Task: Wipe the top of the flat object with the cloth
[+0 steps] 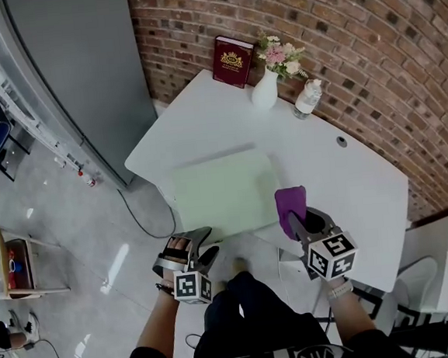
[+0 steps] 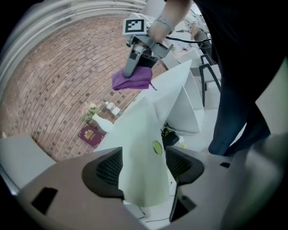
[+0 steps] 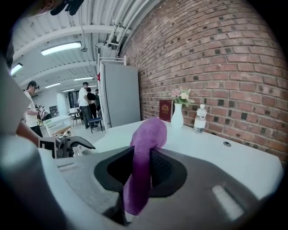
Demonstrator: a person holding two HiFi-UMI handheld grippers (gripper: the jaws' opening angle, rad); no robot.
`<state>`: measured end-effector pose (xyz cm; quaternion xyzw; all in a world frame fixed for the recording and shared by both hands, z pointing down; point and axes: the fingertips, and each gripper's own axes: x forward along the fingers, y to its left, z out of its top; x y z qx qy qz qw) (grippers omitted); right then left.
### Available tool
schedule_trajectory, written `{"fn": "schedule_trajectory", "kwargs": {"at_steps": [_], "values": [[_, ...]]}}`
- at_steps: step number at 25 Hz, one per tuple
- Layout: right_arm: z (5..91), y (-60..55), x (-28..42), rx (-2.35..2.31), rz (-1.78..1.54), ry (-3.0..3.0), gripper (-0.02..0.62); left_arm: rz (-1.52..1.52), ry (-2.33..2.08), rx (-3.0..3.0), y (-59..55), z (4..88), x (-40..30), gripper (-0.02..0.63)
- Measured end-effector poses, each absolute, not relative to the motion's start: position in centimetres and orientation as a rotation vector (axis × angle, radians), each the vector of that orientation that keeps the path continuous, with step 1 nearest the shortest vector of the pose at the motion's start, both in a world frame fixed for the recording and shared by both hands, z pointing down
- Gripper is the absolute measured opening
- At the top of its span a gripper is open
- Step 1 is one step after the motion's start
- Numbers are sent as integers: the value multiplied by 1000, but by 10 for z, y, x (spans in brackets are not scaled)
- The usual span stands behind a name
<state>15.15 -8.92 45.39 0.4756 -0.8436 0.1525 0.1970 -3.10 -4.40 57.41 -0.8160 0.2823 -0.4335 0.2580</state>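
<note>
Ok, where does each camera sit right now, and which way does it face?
Head view: on the person's head, looking steeply down on table, board, left gripper and right gripper; forearms and legs show.
Left gripper view: on the left gripper, rolled sideways, looking along the board between its jaws toward the wall; right gripper with cloth shows.
Right gripper view: on the right gripper, looking across the table to the wall; cloth in its jaws.
Both gripper views share book and vase.

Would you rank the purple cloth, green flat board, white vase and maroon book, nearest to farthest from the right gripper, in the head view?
1. Purple cloth, held by the right gripper.
2. Green flat board, just left.
3. White vase, far across.
4. Maroon book, at the wall.
</note>
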Motion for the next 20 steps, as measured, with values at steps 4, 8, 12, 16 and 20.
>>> {"fn": "schedule_trajectory", "kwargs": {"at_steps": [4, 8, 12, 16, 20], "values": [[462, -72, 142, 1285, 432, -2363, 78, -1101, 839, -2306, -37, 579, -33, 299], [467, -66, 135, 1257, 492, -2389, 78, -826, 1057, -2559, -34, 532, -40, 299], [463, -71, 112, 1213, 559, -2459, 78, -616, 1349, -2718, -50, 496, -74, 280], [454, -78, 74, 1113, 534, -2534, 78, -480, 1596, -2696, -62, 480, -115, 50], [447, -95, 34, 1044, 551, -2576, 78, -477, 1755, -2734, -70, 489, -142, 32]]}}
